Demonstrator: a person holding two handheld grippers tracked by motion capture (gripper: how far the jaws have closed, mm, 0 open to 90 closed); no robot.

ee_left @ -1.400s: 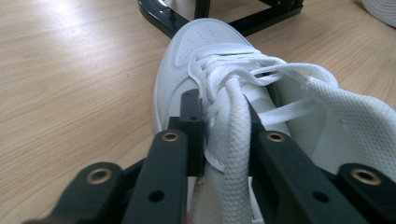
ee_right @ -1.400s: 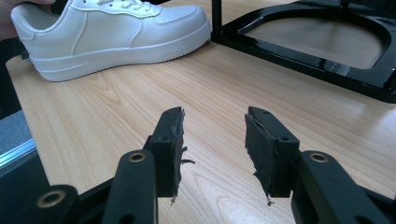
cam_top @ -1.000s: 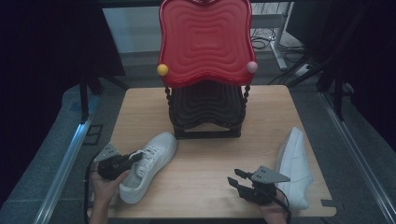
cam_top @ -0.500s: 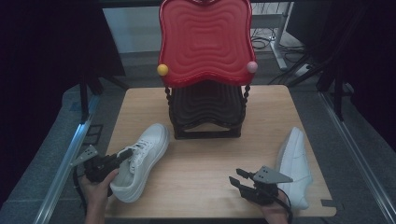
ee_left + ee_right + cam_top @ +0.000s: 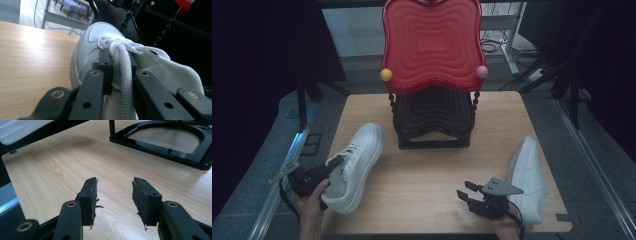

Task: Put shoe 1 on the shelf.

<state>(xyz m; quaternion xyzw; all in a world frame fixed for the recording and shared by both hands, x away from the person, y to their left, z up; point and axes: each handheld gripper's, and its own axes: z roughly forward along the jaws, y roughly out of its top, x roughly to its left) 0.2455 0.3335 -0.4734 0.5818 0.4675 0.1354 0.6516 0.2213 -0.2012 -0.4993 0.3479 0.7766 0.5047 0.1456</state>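
A white lace-up sneaker [image 5: 357, 162] lies on the left of the wooden table [image 5: 427, 165], toe pointing to the far side, heel near the front edge. My left gripper [image 5: 332, 167] is shut on its laces [image 5: 124, 75], which run bunched between the two black jaws [image 5: 120, 66]. A second white sneaker [image 5: 528, 175] lies on its side at the right edge. Just left of it, my right gripper [image 5: 466, 190] hovers low over bare wood, open with nothing between its jaws [image 5: 113, 193].
A black stand with a red wavy top [image 5: 432, 45] occupies the middle back of the table; its black base [image 5: 175, 142] lies ahead of the right gripper. Yellow [image 5: 386, 75] and pink [image 5: 482, 71] balls sit at its sides. Bare wood lies between the two sneakers.
My left gripper has drawn left with the laces in it, and the left sneaker has slid and turned with it towards the table's left edge. The right gripper has stayed put.
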